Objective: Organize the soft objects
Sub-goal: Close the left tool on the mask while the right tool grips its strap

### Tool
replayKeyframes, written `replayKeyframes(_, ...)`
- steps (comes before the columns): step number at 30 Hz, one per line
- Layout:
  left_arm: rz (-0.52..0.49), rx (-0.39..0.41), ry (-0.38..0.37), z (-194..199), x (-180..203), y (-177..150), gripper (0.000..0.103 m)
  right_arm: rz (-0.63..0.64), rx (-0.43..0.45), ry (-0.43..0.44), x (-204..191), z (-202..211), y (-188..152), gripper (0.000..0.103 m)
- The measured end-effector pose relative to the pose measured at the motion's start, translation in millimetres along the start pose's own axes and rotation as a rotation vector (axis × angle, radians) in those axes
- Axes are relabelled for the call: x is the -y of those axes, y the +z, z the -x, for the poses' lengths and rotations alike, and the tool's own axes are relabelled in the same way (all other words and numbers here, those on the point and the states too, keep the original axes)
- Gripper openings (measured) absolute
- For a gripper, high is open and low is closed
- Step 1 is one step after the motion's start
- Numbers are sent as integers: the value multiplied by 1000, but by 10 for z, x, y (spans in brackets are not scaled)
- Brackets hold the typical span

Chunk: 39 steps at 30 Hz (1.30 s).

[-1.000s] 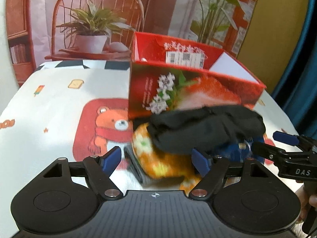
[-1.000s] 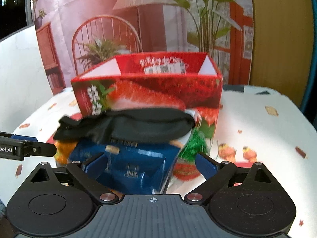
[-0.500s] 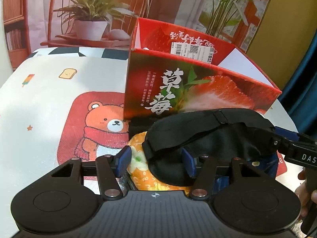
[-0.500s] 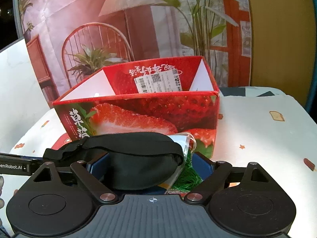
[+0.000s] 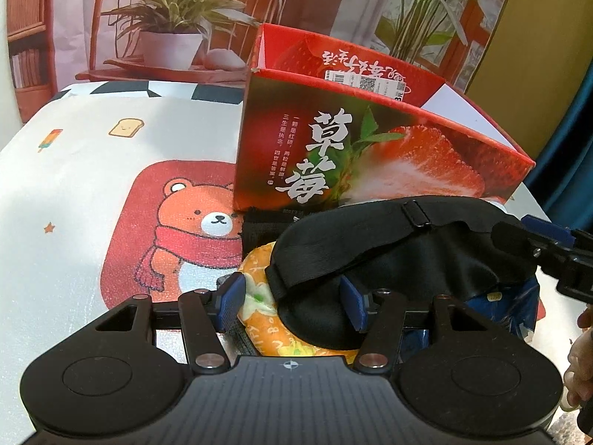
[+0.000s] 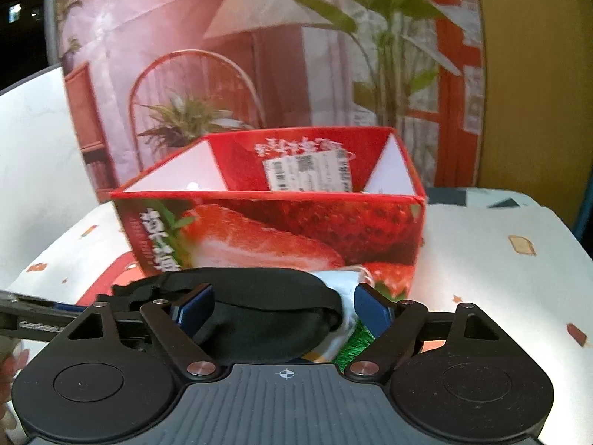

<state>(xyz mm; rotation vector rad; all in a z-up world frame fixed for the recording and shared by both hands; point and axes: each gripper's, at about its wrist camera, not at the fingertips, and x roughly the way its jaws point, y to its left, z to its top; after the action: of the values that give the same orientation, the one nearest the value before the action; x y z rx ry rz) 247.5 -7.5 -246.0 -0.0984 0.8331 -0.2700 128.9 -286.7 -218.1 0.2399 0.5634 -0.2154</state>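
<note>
A black eye mask (image 5: 389, 244) lies on top of a small pile in front of the red strawberry box (image 5: 333, 148). Under it are an orange floral cloth (image 5: 259, 296) and a blue packet (image 5: 519, 304). My left gripper (image 5: 292, 300) is shut on the orange cloth and the mask's left end. My right gripper (image 6: 281, 309) is closing around the mask's (image 6: 259, 285) other end, a pale packet (image 6: 344, 289) and a green tuft (image 6: 352, 341); whether its pads press on them is unclear. The right gripper (image 5: 537, 244) shows at the right edge of the left wrist view.
The open box (image 6: 296, 222) stands right behind the pile, with a label on its inner back wall. The tablecloth (image 5: 111, 185) has a bear print. A printed backdrop with a plant and a chair closes off the far side. A hand (image 5: 582, 352) shows at the right edge.
My left gripper came forward and down, and its jaws narrowed onto the orange cloth and the mask. My right gripper moved in over the pile's other end, its jaws narrowing.
</note>
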Motion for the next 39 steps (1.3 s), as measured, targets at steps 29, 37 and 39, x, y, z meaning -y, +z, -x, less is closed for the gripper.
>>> replayKeyframes(29,-56,88,136,371,-2,117,11,-48,-4,25,-2,41,65,11)
replayKeyframes(37,-75,207,168,675,55,289,9,-5,54,54,-115,128,233,9)
replayKeyframes(39,-88,236,164,735,96,367,8,4,70,54,-125,144,301,9)
